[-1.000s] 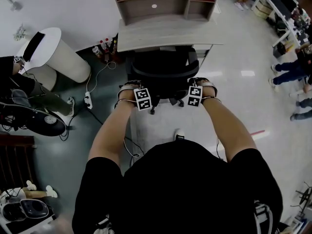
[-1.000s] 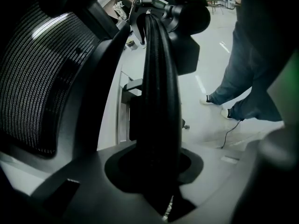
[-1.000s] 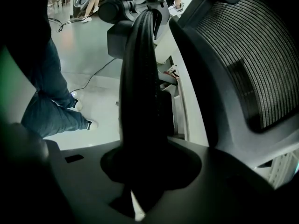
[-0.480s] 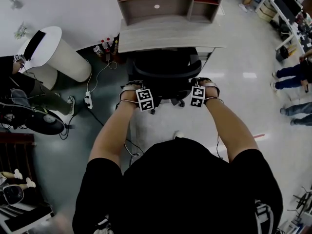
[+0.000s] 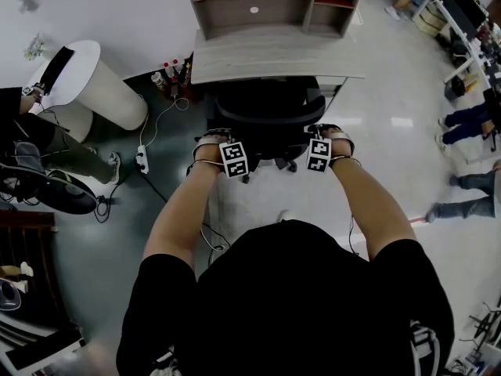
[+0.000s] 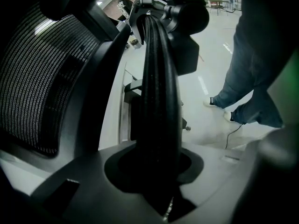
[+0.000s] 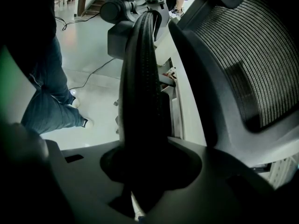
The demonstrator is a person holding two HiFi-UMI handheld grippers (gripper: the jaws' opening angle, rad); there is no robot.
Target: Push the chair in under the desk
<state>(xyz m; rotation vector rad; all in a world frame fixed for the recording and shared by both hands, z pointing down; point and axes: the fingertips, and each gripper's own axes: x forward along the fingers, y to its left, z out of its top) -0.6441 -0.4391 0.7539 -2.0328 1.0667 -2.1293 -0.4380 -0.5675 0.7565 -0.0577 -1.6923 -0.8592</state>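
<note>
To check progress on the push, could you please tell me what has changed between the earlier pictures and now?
Very little: the black mesh office chair has hardly shifted against the grey wooden desk. A passer-by in jeans at the right has walked leftwards. The left gripper and right gripper stay clamped on the chair's ribbed black side bars.

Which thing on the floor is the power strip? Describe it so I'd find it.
Start at the pale wooden desk with the black chair before it. On the dark floor left of the chair lies the power strip. It is the only small white bar there, with a thin white cable looping toward the desk.
</note>
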